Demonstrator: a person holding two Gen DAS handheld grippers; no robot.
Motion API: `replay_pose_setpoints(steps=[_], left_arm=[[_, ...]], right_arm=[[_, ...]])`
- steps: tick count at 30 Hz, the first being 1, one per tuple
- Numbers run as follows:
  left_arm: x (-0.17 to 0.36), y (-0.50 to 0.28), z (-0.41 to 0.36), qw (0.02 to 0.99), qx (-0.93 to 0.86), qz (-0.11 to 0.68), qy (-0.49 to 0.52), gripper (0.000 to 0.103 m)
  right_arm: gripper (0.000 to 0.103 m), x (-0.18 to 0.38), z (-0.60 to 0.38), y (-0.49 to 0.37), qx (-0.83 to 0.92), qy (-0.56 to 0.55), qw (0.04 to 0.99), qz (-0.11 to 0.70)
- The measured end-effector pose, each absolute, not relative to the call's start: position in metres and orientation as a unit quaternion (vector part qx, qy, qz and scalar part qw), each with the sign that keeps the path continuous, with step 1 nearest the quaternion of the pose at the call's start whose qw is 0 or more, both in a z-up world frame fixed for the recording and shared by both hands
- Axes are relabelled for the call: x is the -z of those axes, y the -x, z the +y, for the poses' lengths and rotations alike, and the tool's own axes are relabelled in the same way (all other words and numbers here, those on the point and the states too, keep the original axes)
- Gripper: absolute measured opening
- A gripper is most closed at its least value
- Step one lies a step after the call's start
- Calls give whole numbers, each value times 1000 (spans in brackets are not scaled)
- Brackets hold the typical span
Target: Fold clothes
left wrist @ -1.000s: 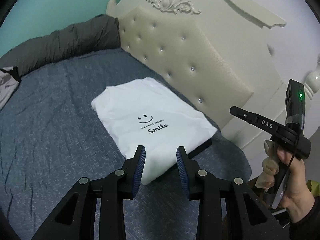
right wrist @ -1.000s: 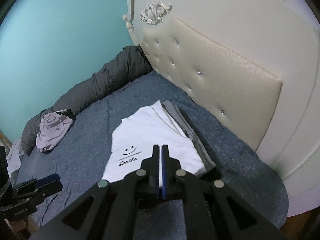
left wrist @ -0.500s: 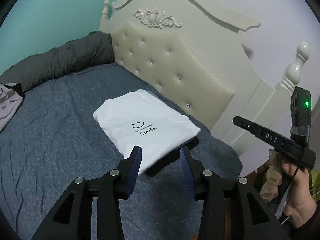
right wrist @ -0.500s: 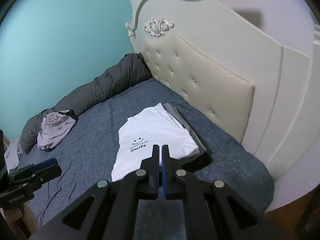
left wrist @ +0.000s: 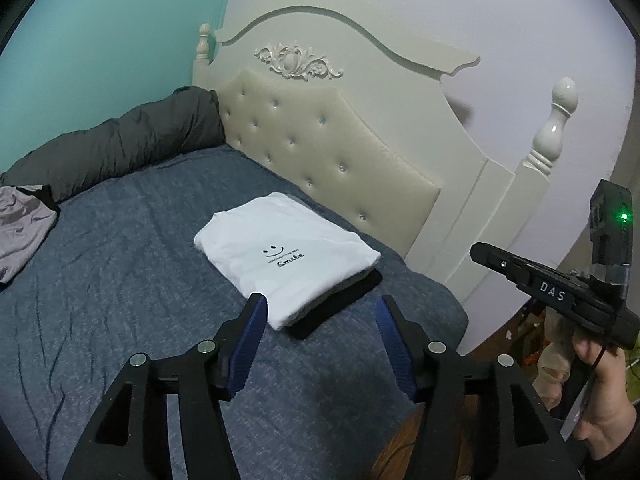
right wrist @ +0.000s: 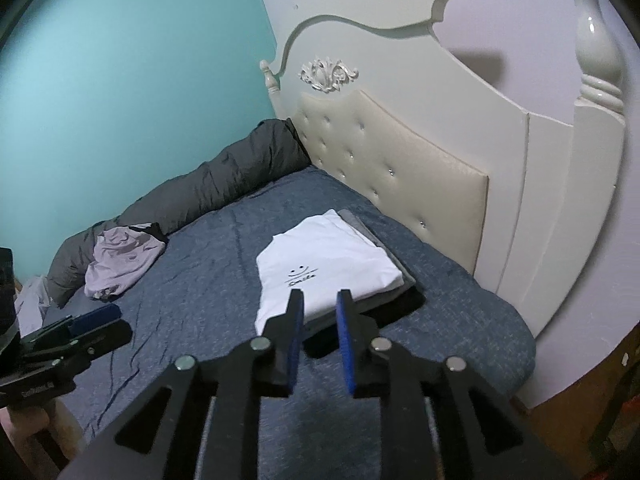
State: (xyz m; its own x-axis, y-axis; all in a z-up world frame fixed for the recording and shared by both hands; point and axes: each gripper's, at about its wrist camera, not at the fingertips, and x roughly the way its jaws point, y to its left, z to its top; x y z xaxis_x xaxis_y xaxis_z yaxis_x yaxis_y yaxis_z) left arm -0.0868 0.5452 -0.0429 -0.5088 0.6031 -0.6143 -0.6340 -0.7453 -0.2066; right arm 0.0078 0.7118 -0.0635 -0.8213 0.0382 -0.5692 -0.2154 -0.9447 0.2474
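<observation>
A folded white T-shirt (left wrist: 286, 260) with a smiley print tops a small stack on the blue bed (left wrist: 120, 300), over a grey folded garment (right wrist: 372, 236) and a black one (left wrist: 340, 312). My left gripper (left wrist: 320, 308) hangs above the bed's near corner, short of the stack, its jaws opening with nothing between them. My right gripper (right wrist: 320, 304) is also back from the stack, its jaws opening and empty. In the left wrist view the right gripper (left wrist: 476, 250) appears at the right edge, held by a hand (left wrist: 600, 392).
A crumpled lilac garment (right wrist: 120, 260) lies at the bed's far left beside a rolled dark grey duvet (right wrist: 224, 176). A cream tufted headboard (left wrist: 320, 152) with a post (left wrist: 554, 128) runs behind the stack. The bed's edge (right wrist: 520, 364) lies right of the grippers.
Both grippers pulled back and up from the stack, which now looks smaller and farther. The left jaws widened and the right jaws, shut before, have parted.
</observation>
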Motion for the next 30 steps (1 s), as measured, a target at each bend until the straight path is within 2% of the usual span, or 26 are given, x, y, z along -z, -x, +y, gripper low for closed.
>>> replay_pose_setpoints(steps=[3,14,18,23,30], left_arm=[[38,78,536,356,-871,26,338,63],[28,54,508,365,-874,26,319,73],[25,43,500,366,-878,32,308,77],[24,31,490,370,-878,36,302,83],[23,15,479,371,-880,49,291,92]], right_arm=[[31,59,701,-21,-943,286,69,156],[42,52,672,-60,-942,285,91,150],[52,51,665,-71,-943,281,92,153],[57,49,657,-85,-943,277,94,157],[71,52,641,-100,-945,271,109,146]])
